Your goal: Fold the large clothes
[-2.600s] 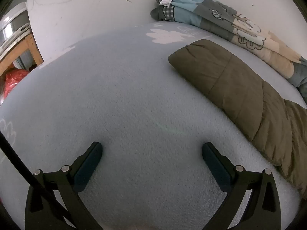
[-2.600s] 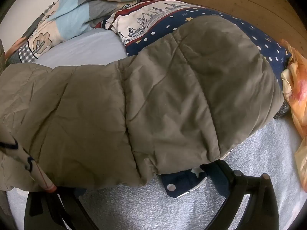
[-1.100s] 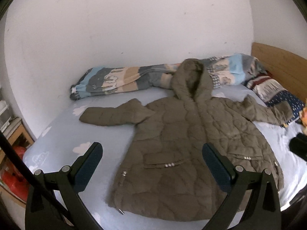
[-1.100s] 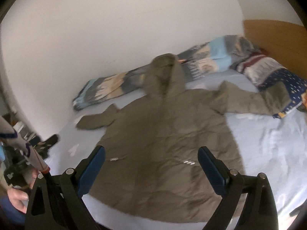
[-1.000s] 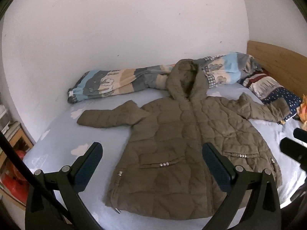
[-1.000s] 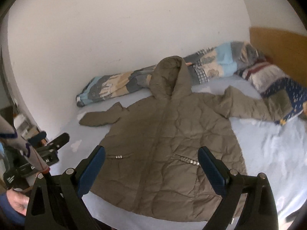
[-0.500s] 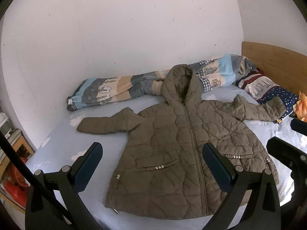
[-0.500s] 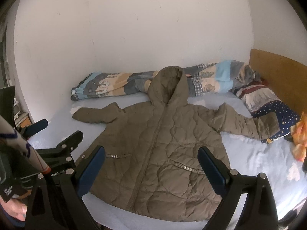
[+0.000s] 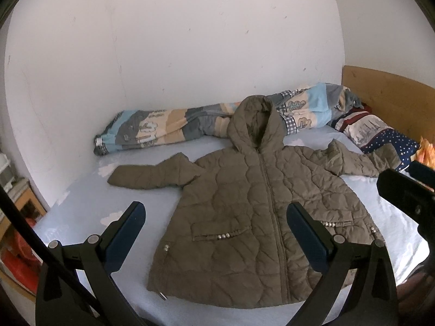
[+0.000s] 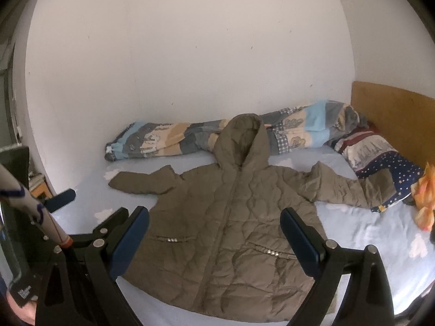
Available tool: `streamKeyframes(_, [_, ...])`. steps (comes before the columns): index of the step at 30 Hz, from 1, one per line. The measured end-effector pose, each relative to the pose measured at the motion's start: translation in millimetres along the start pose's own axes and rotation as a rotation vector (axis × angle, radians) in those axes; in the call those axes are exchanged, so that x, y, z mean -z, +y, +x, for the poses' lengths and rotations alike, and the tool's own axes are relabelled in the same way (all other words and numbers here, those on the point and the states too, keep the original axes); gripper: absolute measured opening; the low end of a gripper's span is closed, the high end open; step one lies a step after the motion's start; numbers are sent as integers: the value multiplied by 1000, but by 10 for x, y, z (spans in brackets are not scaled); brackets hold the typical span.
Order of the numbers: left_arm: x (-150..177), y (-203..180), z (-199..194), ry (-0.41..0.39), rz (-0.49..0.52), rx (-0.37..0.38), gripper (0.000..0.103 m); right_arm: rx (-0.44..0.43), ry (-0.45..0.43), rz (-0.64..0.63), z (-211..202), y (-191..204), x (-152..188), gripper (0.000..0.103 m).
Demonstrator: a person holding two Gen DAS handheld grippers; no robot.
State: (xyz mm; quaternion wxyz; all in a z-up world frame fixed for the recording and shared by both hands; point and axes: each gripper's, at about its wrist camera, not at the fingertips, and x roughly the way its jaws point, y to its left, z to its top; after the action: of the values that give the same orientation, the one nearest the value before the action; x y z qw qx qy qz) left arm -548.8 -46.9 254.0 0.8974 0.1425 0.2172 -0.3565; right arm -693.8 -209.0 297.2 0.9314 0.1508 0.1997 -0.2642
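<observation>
An olive quilted hooded coat [image 9: 252, 217] lies flat and zipped on a light blue bed [image 9: 89, 212], front up, both sleeves spread out, hood toward the wall. It also shows in the right wrist view [image 10: 231, 231]. My left gripper [image 9: 214, 233] is open and empty, held back above the coat's hem. My right gripper [image 10: 214, 236] is open and empty, also back from the bed, over the coat's lower half. The right sleeve's cuff [image 10: 380, 190] rests on a pillow.
A rolled patterned blanket [image 9: 168, 127] lies along the wall behind the hood. A star-print pillow [image 10: 380, 160] and an orange item [image 10: 424, 198] sit at the right by the wooden headboard [image 9: 386, 95]. A wooden shelf [image 9: 19, 206] stands left of the bed.
Both grippers pulled back from the sleeves and rose, so the whole coat came into view. Over the last second both views shifted slightly; the coat stayed still.
</observation>
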Motion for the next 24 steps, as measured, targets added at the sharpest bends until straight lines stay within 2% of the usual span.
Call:
streamKeyframes(8, [54, -138, 27, 31, 5, 40, 103, -62, 32, 137, 173, -27, 102, 99])
streamKeyframes(24, [122, -356, 179, 66, 19, 75, 103, 24, 33, 148, 258, -171, 206, 99])
